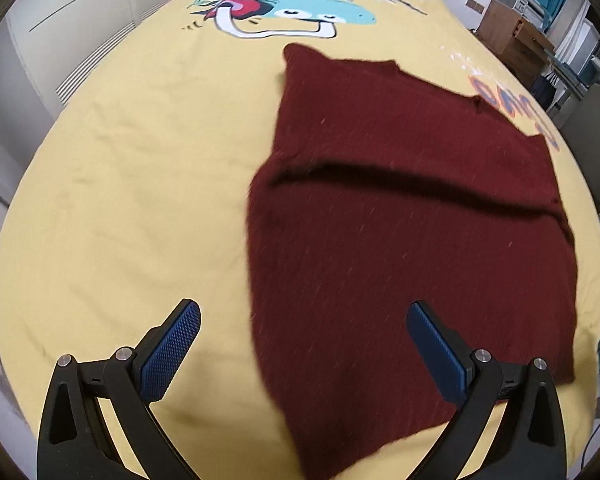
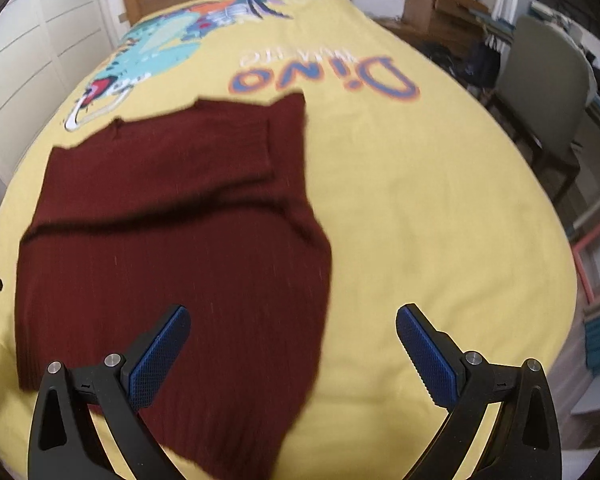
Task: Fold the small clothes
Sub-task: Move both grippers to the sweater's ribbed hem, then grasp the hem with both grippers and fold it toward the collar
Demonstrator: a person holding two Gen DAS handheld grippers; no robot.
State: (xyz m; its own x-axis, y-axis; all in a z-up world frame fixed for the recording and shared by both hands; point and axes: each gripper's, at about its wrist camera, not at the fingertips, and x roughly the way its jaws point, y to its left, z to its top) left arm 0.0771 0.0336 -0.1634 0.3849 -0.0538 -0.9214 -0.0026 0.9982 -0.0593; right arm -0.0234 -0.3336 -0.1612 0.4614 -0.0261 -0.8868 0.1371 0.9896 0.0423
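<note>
— Both grippers, left gripper (image 1: 304, 320) and right gripper (image 2: 292, 324), hang spread wide, holding nothing?

— Yes. That dark maroon knitted sweater (image 1: 400, 220) lies partly folded on the yellow printed bedsheet (image 1: 120, 180). Probably soft, floppy, light; pinch its near hem corners.

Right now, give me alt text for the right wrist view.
A dark red knitted garment, partly folded, lies flat on a yellow dinosaur-print bedsheet. The right tongs hang open above its near right edge, holding nothing. A chair stands beside the bed.
</note>
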